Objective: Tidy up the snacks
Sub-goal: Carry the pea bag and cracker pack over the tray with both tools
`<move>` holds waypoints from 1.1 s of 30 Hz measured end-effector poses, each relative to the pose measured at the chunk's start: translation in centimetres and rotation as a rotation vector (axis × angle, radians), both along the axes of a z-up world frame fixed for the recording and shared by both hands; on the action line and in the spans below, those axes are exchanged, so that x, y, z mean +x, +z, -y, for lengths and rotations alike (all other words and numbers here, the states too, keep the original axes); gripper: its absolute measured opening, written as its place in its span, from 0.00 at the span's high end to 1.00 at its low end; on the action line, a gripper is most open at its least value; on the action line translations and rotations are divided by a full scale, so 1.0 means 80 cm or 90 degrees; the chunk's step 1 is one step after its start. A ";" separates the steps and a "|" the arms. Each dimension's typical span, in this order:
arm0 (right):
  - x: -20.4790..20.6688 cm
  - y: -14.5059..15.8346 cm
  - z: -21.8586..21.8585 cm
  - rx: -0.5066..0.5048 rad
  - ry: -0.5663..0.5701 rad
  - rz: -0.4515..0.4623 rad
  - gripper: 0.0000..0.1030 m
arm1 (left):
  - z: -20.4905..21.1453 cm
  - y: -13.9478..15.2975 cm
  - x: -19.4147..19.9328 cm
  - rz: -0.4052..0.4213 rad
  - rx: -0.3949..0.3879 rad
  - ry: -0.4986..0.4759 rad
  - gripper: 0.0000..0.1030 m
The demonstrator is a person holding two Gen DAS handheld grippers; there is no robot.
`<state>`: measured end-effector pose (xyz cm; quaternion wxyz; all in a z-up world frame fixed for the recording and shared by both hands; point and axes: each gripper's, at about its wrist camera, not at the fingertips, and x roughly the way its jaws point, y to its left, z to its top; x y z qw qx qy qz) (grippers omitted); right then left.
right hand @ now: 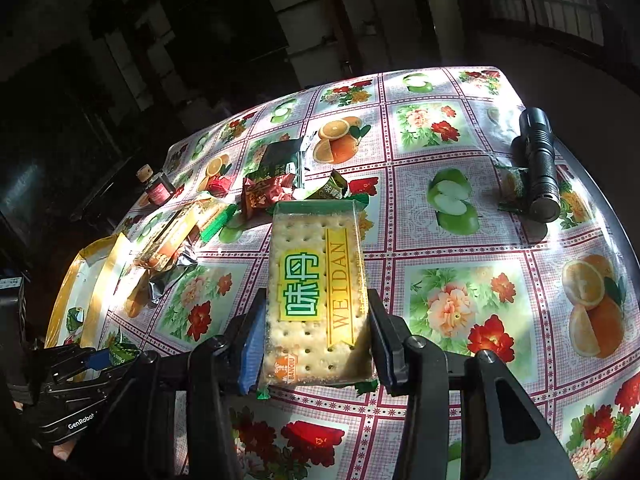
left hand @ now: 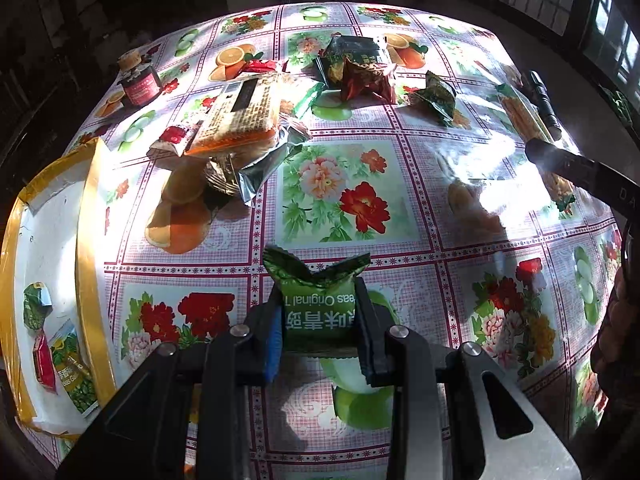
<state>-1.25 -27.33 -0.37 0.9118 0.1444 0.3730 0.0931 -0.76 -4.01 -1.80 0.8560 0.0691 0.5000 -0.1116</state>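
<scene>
The right claw (right hand: 316, 336) is clenched on a cracker pack (right hand: 316, 304), held above the worktop (right hand: 460, 248) and its flowered cloth. The left claw (left hand: 320, 316) grips a small green snack packet (left hand: 318, 304) the same way — off the surface. At the left edge sits a white box (left hand: 52, 248) with three packets inside. Loose snacks (left hand: 360, 76) lie farther back, with a black torch (right hand: 538, 164) on the right side.

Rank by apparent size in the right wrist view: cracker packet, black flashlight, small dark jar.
1. Clear-wrapped cracker packet, largest, though nearness to the camera inflates it.
2. Black metal flashlight.
3. Small dark red-labelled jar, smallest, farthest away.
</scene>
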 end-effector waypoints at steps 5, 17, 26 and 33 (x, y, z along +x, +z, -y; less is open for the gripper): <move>-0.036 0.013 -0.034 0.035 0.045 0.018 0.55 | -0.026 0.019 -0.024 0.028 0.009 0.038 0.69; -0.065 0.014 -0.129 0.057 0.164 0.016 0.56 | -0.085 0.036 -0.050 0.056 0.014 0.105 0.69; -0.063 0.015 -0.182 0.062 0.226 0.011 0.56 | -0.128 0.037 -0.054 0.058 0.002 0.143 0.69; -0.058 0.014 -0.219 0.057 0.265 0.007 0.56 | -0.161 0.035 -0.054 0.055 -0.007 0.176 0.69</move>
